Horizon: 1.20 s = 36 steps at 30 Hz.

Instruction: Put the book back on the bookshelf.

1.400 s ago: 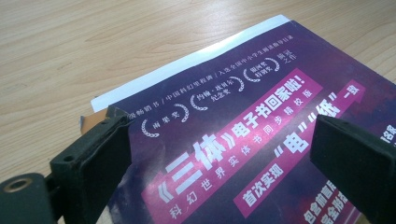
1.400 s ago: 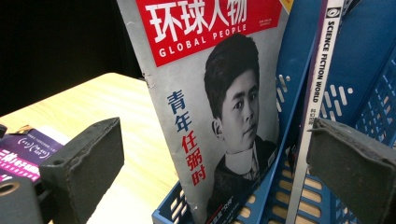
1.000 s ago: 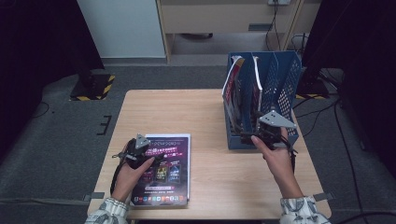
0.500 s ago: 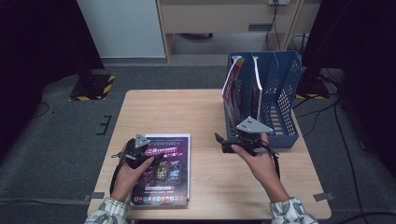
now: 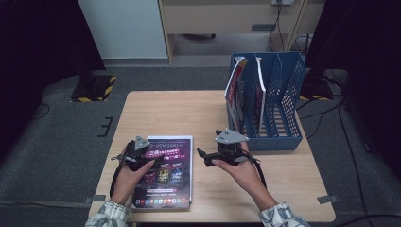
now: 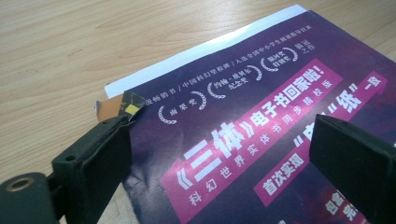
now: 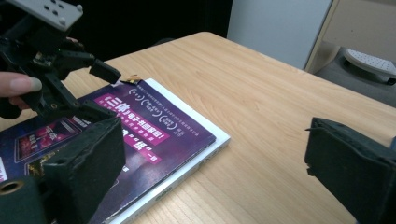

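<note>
A purple-covered magazine [image 5: 165, 175] lies flat on the wooden table near its front left. My left gripper [image 5: 152, 154] sits over the magazine's top-left corner, open. In the left gripper view its jaws straddle the cover [image 6: 261, 140], the left jaw beside a curled-up corner flap [image 6: 122, 103]. My right gripper [image 5: 201, 156] hovers just right of the magazine, pointing left at it, open and empty. The right gripper view looks across the magazine [image 7: 154, 126] at the left gripper [image 7: 100, 91].
A blue mesh file rack [image 5: 283, 109] stands at the table's back right, with upright magazines [image 5: 235, 90] in its left slots. Bare wood [image 5: 189, 113] stretches between the rack and the flat magazine. Cables and a dark floor surround the table.
My right gripper has left the front of the file rack and moved left toward the magazine, empty. The left gripper has stayed on the magazine's corner.
</note>
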Available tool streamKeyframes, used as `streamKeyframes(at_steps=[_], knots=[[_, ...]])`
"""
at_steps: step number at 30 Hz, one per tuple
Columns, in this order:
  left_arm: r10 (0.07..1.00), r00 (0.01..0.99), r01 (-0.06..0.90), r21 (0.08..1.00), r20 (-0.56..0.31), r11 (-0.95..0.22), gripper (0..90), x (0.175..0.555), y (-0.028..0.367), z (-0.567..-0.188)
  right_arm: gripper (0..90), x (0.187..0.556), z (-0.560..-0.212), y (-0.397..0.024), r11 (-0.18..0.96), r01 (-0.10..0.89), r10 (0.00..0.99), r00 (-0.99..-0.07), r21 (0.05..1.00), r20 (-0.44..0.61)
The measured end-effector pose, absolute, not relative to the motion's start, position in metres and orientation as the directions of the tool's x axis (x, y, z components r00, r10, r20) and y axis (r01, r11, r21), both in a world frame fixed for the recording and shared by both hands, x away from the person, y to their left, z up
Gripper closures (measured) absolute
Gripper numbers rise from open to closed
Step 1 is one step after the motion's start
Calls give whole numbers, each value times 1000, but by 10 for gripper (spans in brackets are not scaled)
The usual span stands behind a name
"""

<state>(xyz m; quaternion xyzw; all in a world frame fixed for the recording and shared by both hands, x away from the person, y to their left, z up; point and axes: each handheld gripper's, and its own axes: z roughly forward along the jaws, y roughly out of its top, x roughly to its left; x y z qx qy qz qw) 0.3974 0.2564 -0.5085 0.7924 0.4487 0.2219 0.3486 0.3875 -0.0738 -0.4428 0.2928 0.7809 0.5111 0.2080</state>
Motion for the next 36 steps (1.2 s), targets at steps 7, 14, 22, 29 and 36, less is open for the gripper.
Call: streamKeyframes(at_steps=[7,14,22,29,36], knots=[[884,465,567,747,56,-346,65,401,262,-510,67,387,-468,-50,379,256,658,-750,889,-64],[890,454,593,733,37,-333,77,405,268,-513,92,390,-488,-33,422,302,631,-775,855,-38],[902,431,620,734,-26,-275,57,407,275,-517,124,387,-500,-31,429,332,616,-787,840,-4],[897,417,664,723,-146,-191,58,409,281,-523,119,386,-501,-30,433,333,609,-793,838,0],[891,423,670,719,-164,-186,90,409,281,-523,117,386,-502,-31,439,340,611,-792,832,1]])
